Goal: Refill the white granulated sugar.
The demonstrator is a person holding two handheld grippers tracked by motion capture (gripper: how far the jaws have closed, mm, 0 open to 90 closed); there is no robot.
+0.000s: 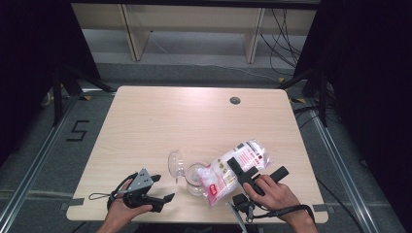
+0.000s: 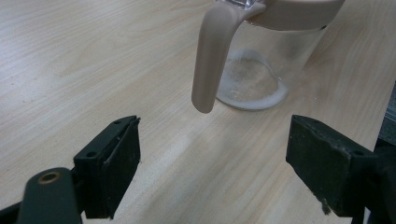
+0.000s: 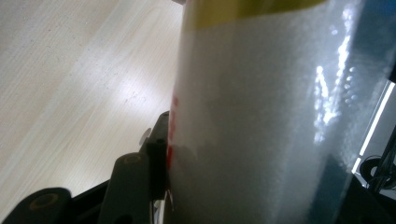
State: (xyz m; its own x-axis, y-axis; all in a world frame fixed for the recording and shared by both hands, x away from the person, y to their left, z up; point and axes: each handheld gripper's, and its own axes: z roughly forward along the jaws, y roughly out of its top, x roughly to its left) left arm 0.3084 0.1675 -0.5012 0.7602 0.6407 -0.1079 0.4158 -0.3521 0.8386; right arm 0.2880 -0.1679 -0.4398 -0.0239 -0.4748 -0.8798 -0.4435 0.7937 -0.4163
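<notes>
A clear bag of white granules [image 1: 221, 180] with red print lies tilted, its lower end over the mouth of a clear glass jar [image 1: 194, 178]. My right gripper [image 1: 257, 166] is shut on the bag's upper part. In the right gripper view the bag [image 3: 261, 116] sits between the jaws of my right gripper [image 3: 247, 179], with the left pad pressed against it. The jar [image 2: 254, 70] has a beige rim and handle [image 2: 210, 60] and a thin layer of white granules at its bottom. My left gripper [image 1: 164, 188] [image 2: 215, 168] stands open and empty, just left of the jar.
The jar's clear flip lid [image 1: 175, 164] stands open on its left side. The wooden table [image 1: 194, 121] has a round cable hole [image 1: 235, 100] at the back right. The front edge runs close below both hands. Cables trail on the floor behind.
</notes>
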